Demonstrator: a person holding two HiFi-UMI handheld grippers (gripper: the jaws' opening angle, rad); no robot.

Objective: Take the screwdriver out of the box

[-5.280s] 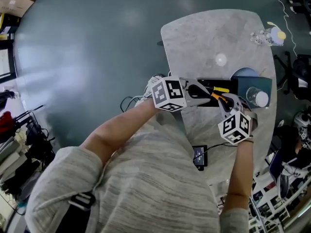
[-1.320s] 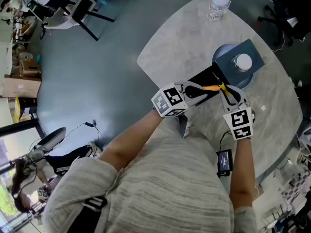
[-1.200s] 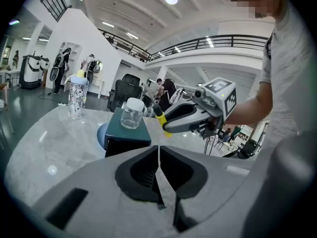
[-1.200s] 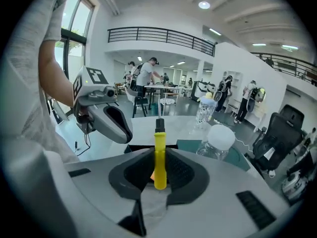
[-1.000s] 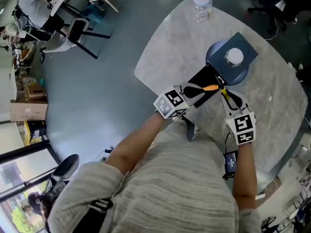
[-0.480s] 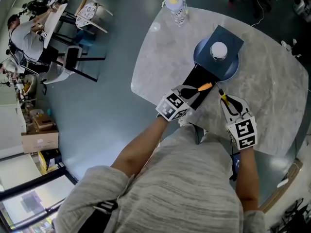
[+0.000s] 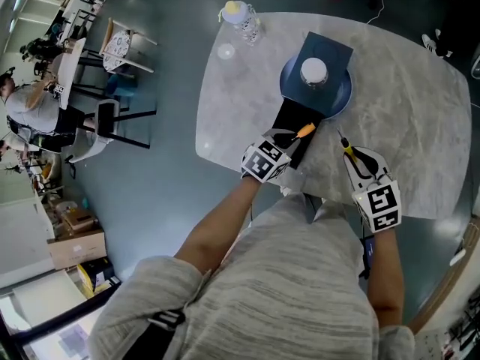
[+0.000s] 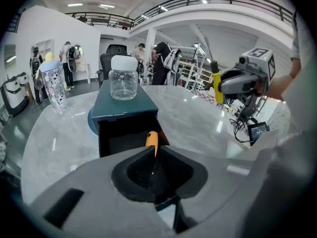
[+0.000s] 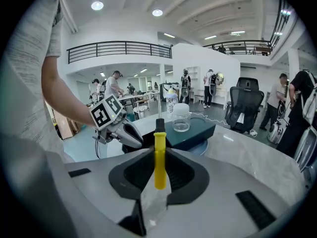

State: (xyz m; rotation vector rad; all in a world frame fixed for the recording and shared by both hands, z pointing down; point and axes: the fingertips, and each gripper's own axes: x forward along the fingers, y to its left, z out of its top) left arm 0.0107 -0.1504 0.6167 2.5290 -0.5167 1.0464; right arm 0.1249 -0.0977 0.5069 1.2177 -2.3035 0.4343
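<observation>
A black box (image 7: 291, 123) lies open on the marble table (image 7: 390, 103), its open end facing me (image 8: 124, 135). My left gripper (image 7: 287, 139) is shut on an orange-handled screwdriver (image 7: 304, 131) at the box's near end; the orange handle (image 8: 151, 139) sticks out past the jaws of the left gripper (image 8: 153, 155). My right gripper (image 7: 347, 151) is to the right of the box, clear of it, and shut on a yellow-handled screwdriver (image 7: 345, 147). That yellow handle (image 9: 159, 157) stands upright in the right gripper (image 9: 159, 152).
A teal lid (image 7: 326, 51) on a blue plate (image 7: 339, 102) covers the box's far part, with a white-capped glass jar (image 7: 313, 70) on top. A patterned bottle (image 7: 241, 19) stands at the table's far left. Chairs and people are beyond the table.
The grippers have drawn apart: the right one carried the yellow screwdriver away from the box to the right. The left one sank toward the box's near end with the orange screwdriver.
</observation>
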